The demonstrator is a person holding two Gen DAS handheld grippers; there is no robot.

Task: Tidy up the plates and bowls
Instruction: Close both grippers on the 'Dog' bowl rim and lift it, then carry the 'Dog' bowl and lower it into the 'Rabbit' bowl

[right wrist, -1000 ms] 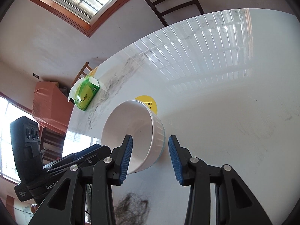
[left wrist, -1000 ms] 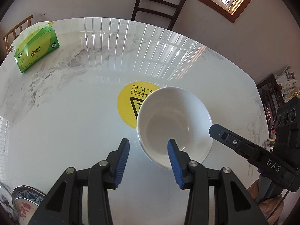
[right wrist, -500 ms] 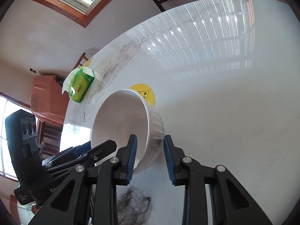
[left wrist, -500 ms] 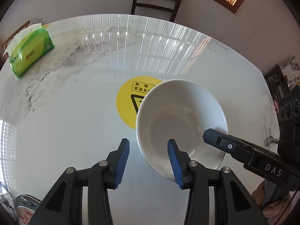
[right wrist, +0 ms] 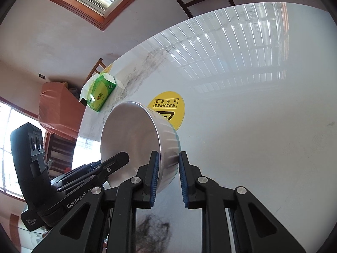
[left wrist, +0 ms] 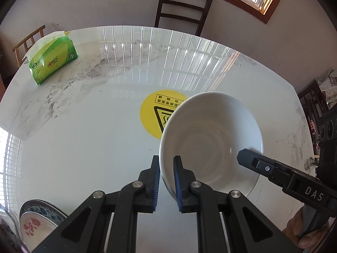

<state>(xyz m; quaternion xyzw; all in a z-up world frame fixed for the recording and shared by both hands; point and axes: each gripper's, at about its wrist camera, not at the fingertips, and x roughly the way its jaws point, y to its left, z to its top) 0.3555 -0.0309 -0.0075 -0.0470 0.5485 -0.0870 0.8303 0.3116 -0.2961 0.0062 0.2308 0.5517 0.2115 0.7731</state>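
- While I look along my left gripper (left wrist: 166,179), its jaws are closing, with the near rim of the white bowl (left wrist: 210,139) clamped between the blue pads.
- My right gripper (right wrist: 167,177) has its jaws together on the bowl's opposite wall, one pad inside and one on the ribbed outside (right wrist: 168,145).
- Held from both sides, the bowl tilts above the bench (left wrist: 84,137), partly covering a yellow warning sticker (left wrist: 155,113).
- At the lower left edge of my left view, patterned plates (left wrist: 35,219) sit stacked on the bench.
- Farther off, a green tissue pack (left wrist: 52,61) lies near the bench's far left edge.
- Beyond the bench stands a dark wooden chair (left wrist: 183,10) against the wall.
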